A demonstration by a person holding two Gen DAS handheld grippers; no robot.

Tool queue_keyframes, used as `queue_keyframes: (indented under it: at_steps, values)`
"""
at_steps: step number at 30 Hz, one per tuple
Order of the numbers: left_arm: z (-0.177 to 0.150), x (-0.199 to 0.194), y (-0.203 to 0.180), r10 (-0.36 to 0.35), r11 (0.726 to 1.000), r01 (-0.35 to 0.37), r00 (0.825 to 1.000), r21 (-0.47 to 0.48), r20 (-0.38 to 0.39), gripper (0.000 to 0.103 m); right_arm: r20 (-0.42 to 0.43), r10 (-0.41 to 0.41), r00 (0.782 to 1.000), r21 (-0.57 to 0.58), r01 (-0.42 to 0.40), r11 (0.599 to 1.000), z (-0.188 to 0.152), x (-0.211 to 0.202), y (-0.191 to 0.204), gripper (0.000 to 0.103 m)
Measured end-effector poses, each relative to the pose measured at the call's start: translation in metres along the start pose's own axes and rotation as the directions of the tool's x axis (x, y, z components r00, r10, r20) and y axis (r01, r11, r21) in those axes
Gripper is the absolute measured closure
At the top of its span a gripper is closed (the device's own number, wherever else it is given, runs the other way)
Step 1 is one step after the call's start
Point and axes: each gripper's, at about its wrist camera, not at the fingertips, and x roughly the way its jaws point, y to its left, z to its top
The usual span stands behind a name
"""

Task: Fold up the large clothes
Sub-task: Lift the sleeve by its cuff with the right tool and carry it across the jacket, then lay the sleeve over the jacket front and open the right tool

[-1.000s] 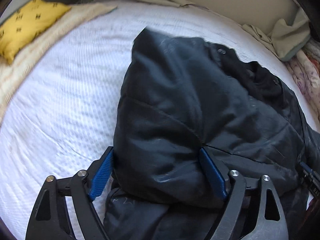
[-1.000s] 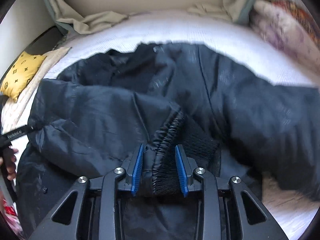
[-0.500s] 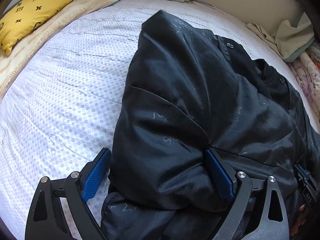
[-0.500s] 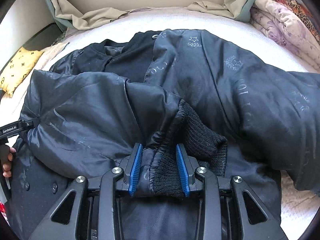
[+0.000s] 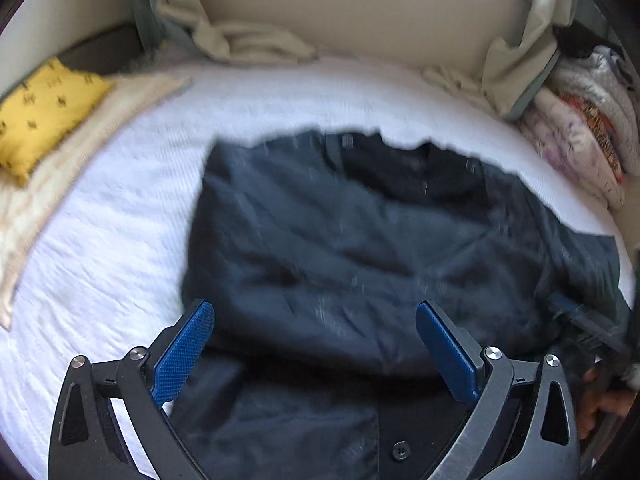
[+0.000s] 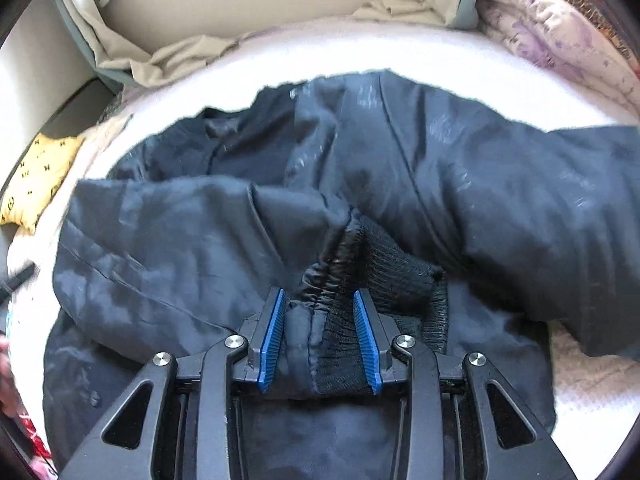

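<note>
A large dark navy jacket [image 5: 360, 240] lies on a white mattress [image 5: 120, 220], its left sleeve folded across the body. My left gripper [image 5: 316, 328] is open and empty, its blue pads spread wide above the folded sleeve's near edge. In the right wrist view the same jacket [image 6: 480, 184] fills the middle. My right gripper [image 6: 318, 320] is shut on the sleeve's black knit cuff [image 6: 384, 272], bunched between the blue pads, over the jacket's front. The left wrist view is motion-blurred.
A yellow patterned cushion [image 5: 44, 108] on a beige cloth lies at the far left. Crumpled beige sheets [image 5: 248, 44] lie against the headboard. Folded floral bedding [image 5: 580, 132] is stacked at the right. The mattress also shows in the right wrist view [image 6: 440, 48].
My left gripper has pulled back and up from the jacket; the fabric that sat between its jaws is now out of them. My right gripper still holds the cuff, nearly unmoved.
</note>
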Motion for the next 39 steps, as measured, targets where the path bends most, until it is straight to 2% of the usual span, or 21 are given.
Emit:
queue_keyframes:
  at_steps: [2,4,5,7,10,12,15,19,22,23,25,27,30,32,35,39]
  values:
    - [-0.004,0.023,0.004,-0.009,1.0,0.007,0.997,-0.029,-0.075,0.0,0.051,0.03,0.998,0.023,-0.031,0.999,0.005,-0.022,0.0,0.054]
    - [-0.008,0.048,0.016,-0.034,0.997,0.023,0.987,-0.072,-0.157,0.0,0.089,0.065,0.994,0.067,-0.071,0.995,0.009,-0.04,-0.008,0.05]
    - [-0.015,0.055,0.019,-0.047,0.995,0.032,0.984,-0.092,-0.173,0.0,0.106,0.09,0.99,0.106,-0.101,0.989,0.011,-0.051,-0.017,0.049]
    - [-0.02,0.063,0.027,-0.058,0.992,0.036,0.983,-0.125,-0.173,0.0,0.124,0.125,0.984,0.17,-0.145,0.975,0.013,-0.064,-0.034,0.046]
    - [-0.019,0.06,0.025,-0.034,0.994,0.016,0.985,-0.106,-0.168,0.0,0.15,0.159,0.976,0.297,-0.198,0.934,0.013,-0.082,-0.073,0.042]
    - [-0.018,0.06,0.016,-0.031,0.994,0.013,0.986,-0.107,-0.166,0.0,0.166,0.154,0.974,0.389,-0.208,0.898,0.008,-0.092,-0.105,0.041]
    - [-0.012,0.036,0.015,-0.055,0.991,0.038,0.99,-0.126,-0.132,0.0,0.186,0.101,0.977,0.499,-0.183,0.847,-0.001,-0.108,-0.149,0.041]
    - [-0.009,0.001,0.013,-0.09,0.987,0.082,0.995,-0.136,-0.05,0.0,0.219,0.043,0.975,0.638,-0.176,0.749,-0.025,-0.132,-0.212,0.041]
    - [-0.009,-0.014,0.013,-0.107,0.985,0.104,0.994,-0.138,-0.012,0.0,0.238,0.031,0.971,0.745,-0.203,0.636,-0.051,-0.145,-0.253,0.041]
    - [-0.009,-0.018,0.012,-0.117,0.983,0.115,0.993,-0.14,-0.005,0.0,0.243,0.028,0.97,0.79,-0.214,0.574,-0.064,-0.148,-0.268,0.041]
    - [-0.008,-0.019,0.011,-0.132,0.981,0.13,0.991,-0.147,0.001,0.0,0.242,0.012,0.97,0.846,-0.217,0.486,-0.084,-0.152,-0.288,0.041]
    - [-0.009,-0.019,0.01,-0.134,0.981,0.132,0.991,-0.146,-0.003,0.0,0.238,-0.016,0.971,0.881,-0.209,0.424,-0.1,-0.154,-0.304,0.041]
    - [-0.011,-0.017,0.004,-0.138,0.982,0.134,0.99,-0.136,-0.017,0.0,0.235,-0.068,0.97,0.912,-0.196,0.36,-0.116,-0.151,-0.325,0.041]
    - [-0.011,-0.016,0.0,-0.146,0.981,0.142,0.989,-0.131,-0.02,0.0,0.257,-0.081,0.963,0.925,-0.221,0.31,-0.122,-0.145,-0.34,0.041]
    - [-0.01,-0.015,-0.005,-0.144,0.983,0.142,0.99,-0.118,-0.012,0.0,0.301,-0.079,0.95,0.919,-0.267,0.289,-0.128,-0.141,-0.352,0.041]
    - [-0.01,-0.012,-0.005,-0.137,0.983,0.134,0.991,-0.125,-0.015,0.0,0.359,-0.088,0.929,0.899,-0.318,0.302,-0.127,-0.133,-0.361,0.041]
